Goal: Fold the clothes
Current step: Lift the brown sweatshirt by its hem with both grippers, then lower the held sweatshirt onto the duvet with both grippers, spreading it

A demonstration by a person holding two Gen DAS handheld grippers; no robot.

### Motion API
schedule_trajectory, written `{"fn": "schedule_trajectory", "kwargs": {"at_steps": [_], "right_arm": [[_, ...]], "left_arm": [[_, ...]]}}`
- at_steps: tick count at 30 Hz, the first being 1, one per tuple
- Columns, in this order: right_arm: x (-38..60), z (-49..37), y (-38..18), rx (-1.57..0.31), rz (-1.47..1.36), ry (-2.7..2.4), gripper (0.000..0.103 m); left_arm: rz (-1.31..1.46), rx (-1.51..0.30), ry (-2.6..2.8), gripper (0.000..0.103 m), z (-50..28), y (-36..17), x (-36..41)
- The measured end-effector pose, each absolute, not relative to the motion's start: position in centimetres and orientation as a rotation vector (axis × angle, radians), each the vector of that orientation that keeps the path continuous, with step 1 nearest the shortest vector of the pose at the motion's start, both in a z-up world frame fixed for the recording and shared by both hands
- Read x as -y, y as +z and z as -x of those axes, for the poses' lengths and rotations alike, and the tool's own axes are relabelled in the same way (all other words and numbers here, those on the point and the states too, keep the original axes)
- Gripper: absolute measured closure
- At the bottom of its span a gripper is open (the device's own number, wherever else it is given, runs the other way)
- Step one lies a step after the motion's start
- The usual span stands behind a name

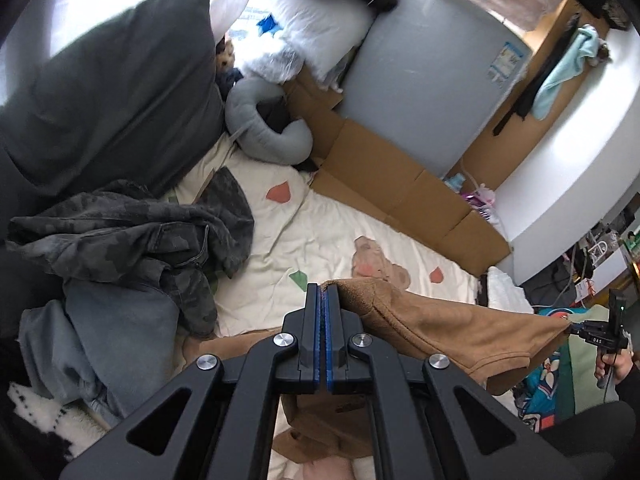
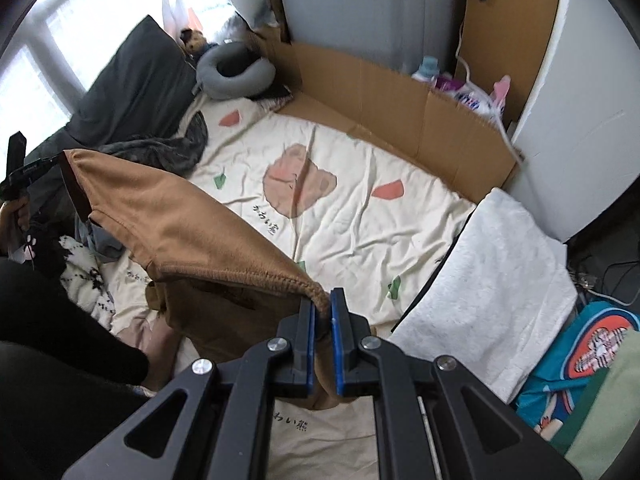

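Right now the tan fleece garment with a ribbed hem (image 2: pixel 192 224) hangs stretched between the two tools above the cream bedsheet printed with a pink bear and coloured patches (image 2: pixel 360 216). The left gripper (image 1: pixel 322 292) has its blue-lined jaws pressed together on one corner of the hem, and the right gripper (image 2: pixel 323 304) pinches the other corner, a bunch of ribbing caught between its pads. Only the top edge is lifted; the lower part of the garment slumps onto the sheet on the person's side of the bear print. By my judgement the cloth is being held up to spread or lay flat, though whether this opens a fold or finishes one the views do not settle. To do it well, both pinches should stay firm and level so the hem runs straight without a sag, and the garment should come down over the bare stretch around the bear print, clear of the heap of dark camouflage and grey denim clothes (image 1: pixel 132 240) lying beyond the left gripper.
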State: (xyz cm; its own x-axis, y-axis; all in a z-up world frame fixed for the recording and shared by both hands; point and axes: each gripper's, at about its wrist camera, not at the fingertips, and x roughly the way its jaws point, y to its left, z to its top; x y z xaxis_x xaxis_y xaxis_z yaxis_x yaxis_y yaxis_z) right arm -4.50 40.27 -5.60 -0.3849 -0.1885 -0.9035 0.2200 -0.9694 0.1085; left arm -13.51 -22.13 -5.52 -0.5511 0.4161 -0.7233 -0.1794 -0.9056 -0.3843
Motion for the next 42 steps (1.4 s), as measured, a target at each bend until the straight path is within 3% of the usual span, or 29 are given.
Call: {"fn": "schedule_trajectory", "kwargs": {"at_steps": [19, 42], "right_arm": [[-40.9, 19.4, -16.6, -0.132, -1.747, -2.356, 0.097], [-45.1, 32.5, -33.9, -0.091, -1.952, -2.356, 0.096]], "left_arm": [[1.359, 0.36, 2.411, 0.102, 27.7, -17.1, 18.9], [1.608, 0.225, 2.348, 0.102, 40.7, -31.2, 14.7]]}}
